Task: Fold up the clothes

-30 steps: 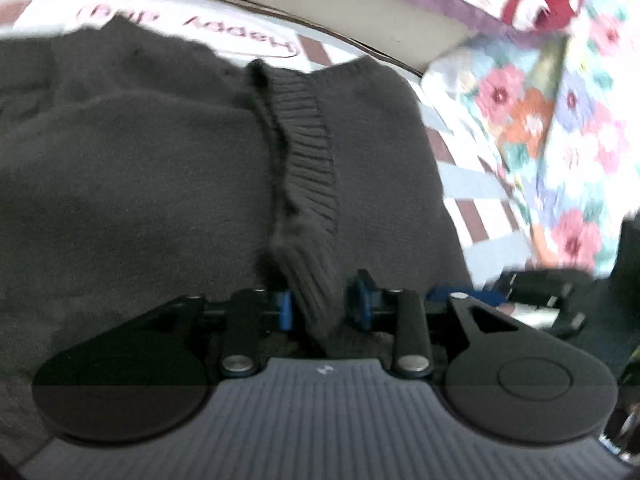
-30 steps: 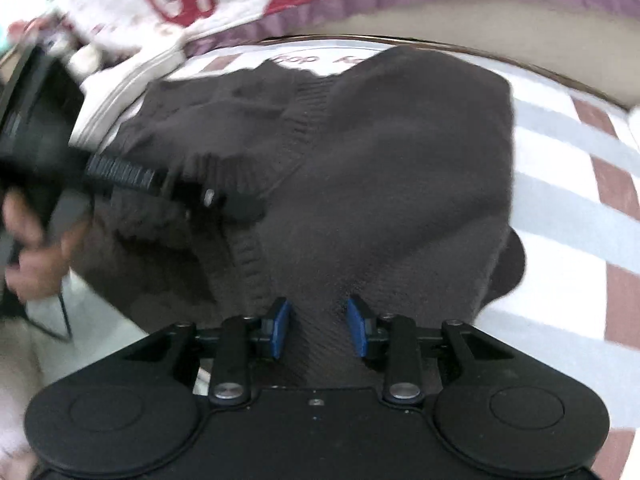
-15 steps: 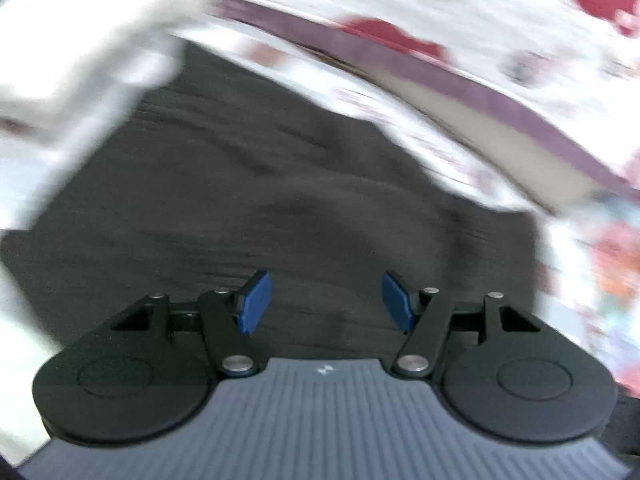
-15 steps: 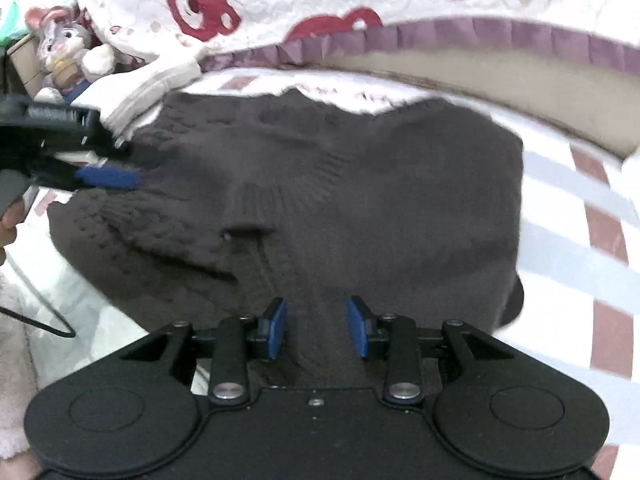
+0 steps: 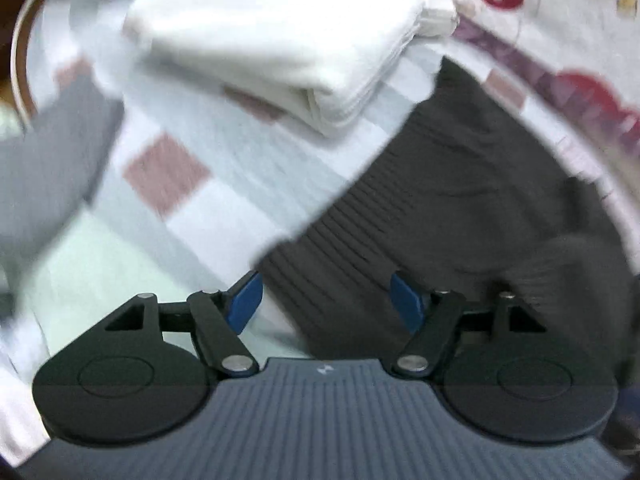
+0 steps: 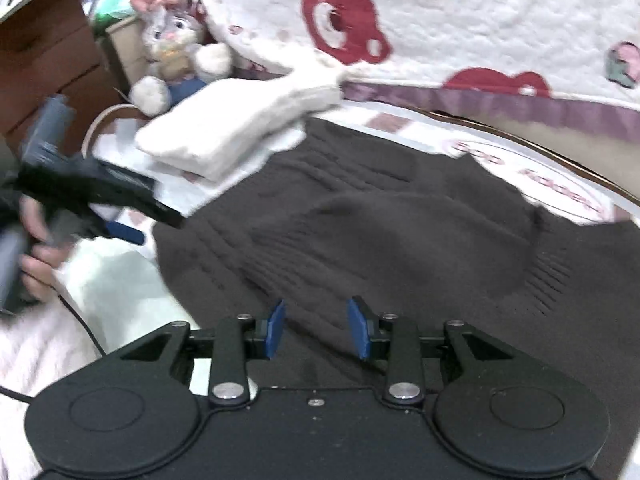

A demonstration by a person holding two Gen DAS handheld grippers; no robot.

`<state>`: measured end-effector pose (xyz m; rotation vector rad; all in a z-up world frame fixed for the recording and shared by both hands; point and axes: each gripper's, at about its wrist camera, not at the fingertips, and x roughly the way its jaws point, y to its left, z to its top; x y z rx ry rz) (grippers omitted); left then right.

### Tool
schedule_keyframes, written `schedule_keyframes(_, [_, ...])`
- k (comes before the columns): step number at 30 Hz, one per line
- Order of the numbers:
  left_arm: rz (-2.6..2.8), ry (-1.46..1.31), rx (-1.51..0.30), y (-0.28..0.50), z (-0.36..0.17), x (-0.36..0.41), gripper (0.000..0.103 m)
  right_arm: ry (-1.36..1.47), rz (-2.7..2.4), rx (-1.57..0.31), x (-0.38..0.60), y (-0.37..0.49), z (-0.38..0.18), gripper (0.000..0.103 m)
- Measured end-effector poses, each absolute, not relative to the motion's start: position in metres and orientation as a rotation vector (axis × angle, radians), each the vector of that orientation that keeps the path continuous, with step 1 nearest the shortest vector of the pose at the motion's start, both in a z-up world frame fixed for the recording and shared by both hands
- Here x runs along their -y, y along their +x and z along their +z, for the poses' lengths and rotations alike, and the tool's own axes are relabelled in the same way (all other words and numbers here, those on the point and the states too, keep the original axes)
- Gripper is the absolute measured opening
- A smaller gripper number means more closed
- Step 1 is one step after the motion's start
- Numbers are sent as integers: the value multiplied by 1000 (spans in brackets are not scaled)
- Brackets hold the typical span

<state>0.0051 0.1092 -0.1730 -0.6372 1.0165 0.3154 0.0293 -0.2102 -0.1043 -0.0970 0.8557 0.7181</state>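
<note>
dark knit sweater (image 6: 400,240) spread mid-frame for folding | left gripper (image 5: 326,300) fingers apart, empty | right gripper (image 6: 316,330) fingers apart over hem

One dark brown knitted sweater (image 6: 400,240); one folded white garment (image 6: 224,136); one plush rabbit (image 6: 172,40); two grippers, the left gripper (image 5: 326,304) and the right gripper (image 6: 316,330); one quilt with red bears (image 6: 440,20); one person's hand (image 6: 36,240).

pink upside-down lettering on the checked bedsheet (image 6: 556,196), too blurred to read
</note>
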Motion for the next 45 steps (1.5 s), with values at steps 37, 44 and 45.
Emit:
schedule_keyframes(37, [123,-110,-982,58,-195,-34,13,62,687,-975,277,83,-102,57])
schedule_keyframes(44, [-200,-23,-700,64,-115,47,13,12,544,-873,388,64,-96,58])
schedule_keyframes(45, [-270,-7,-668,67,-103,64,13,25,546,-873,400,62,-97,58])
